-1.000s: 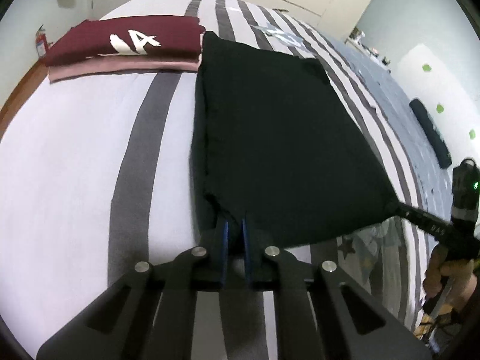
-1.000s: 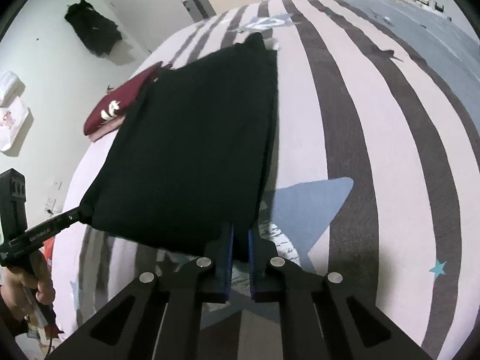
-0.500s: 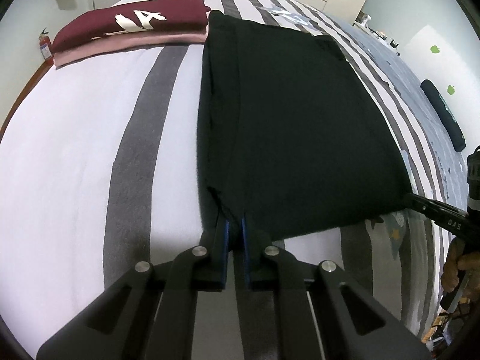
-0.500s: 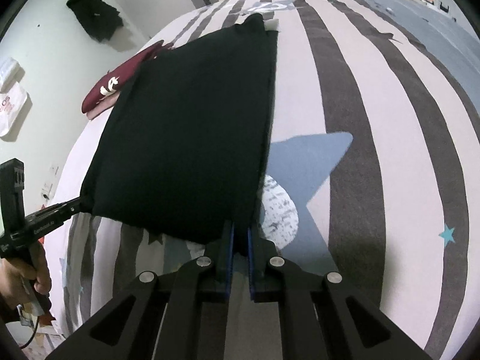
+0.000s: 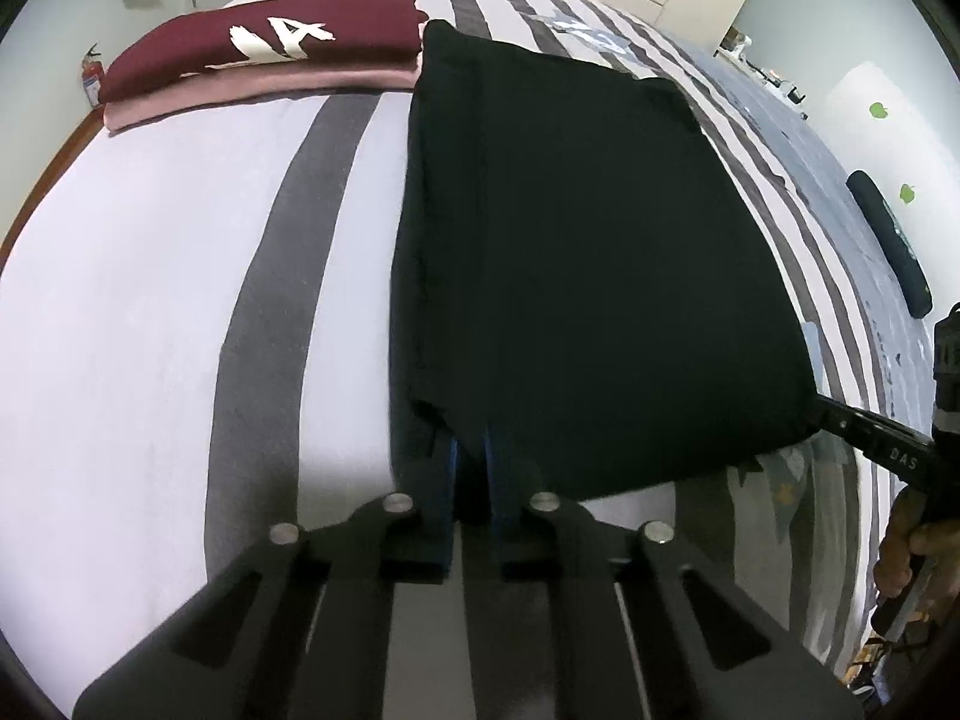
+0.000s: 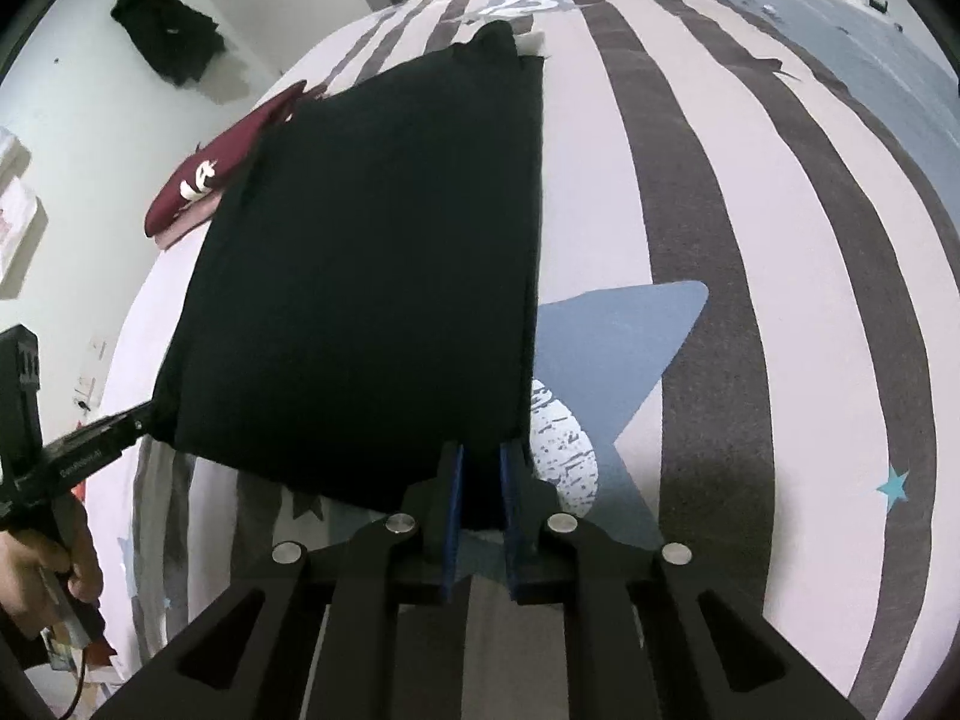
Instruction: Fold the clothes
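On the striped bed (image 5: 150, 276), in the left wrist view, a black garment (image 5: 588, 252) was seen as a smooth, matte rectangle, doubled along its left edge. Its near left corner was pinched between the narrowly set blue pads of the left gripper (image 5: 471, 468). A folded maroon shirt (image 5: 264, 54) was stacked on a pink one beside the far corner. The right gripper (image 5: 828, 414) was seen clamping the near right corner.

From the right wrist view, the garment (image 6: 372, 252) was spread ahead, its near right corner nipped by the right gripper (image 6: 480, 480).
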Action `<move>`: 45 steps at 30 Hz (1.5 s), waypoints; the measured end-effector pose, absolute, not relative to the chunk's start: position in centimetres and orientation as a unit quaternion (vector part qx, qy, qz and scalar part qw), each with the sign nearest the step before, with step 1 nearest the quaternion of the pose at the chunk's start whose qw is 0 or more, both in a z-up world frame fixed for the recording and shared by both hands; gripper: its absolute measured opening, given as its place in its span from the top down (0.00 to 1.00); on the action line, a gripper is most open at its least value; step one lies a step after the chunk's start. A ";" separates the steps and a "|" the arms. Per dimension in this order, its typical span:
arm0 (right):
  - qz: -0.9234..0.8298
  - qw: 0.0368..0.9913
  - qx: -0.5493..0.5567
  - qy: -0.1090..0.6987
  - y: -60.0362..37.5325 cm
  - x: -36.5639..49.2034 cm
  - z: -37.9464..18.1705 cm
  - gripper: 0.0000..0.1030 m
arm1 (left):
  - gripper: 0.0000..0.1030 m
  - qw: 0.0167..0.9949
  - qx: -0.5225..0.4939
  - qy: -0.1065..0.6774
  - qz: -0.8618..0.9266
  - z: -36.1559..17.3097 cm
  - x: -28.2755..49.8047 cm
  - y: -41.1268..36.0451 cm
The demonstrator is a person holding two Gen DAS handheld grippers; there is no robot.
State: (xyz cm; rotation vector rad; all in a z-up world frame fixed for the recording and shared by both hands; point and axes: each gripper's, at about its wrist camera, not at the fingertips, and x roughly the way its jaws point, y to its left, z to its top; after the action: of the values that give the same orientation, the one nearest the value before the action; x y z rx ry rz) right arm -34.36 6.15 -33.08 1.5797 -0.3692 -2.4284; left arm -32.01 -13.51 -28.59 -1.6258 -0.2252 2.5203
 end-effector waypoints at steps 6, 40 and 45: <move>-0.826 0.112 0.538 -0.125 6.3 -33.1 -33.3 0.95 | 0.95 0.057 -0.545 -0.066 0.834 -29.1 -31.0 -13.6; -0.885 0.067 0.453 -0.083 2.1 -53.5 -34.0 0.93 | 0.95 0.064 -0.450 -0.041 0.890 -28.7 -51.3 -10.6; -0.892 0.093 0.435 -0.077 1.1 -56.1 -32.5 0.90 | 0.95 0.065 -0.433 0.005 0.899 -27.6 -53.7 -8.5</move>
State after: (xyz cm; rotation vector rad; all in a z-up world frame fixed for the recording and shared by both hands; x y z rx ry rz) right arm -56.07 1.13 -32.47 1.2918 -0.2279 -2.6488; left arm -53.68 -8.48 -27.64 -1.3057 0.0156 2.7128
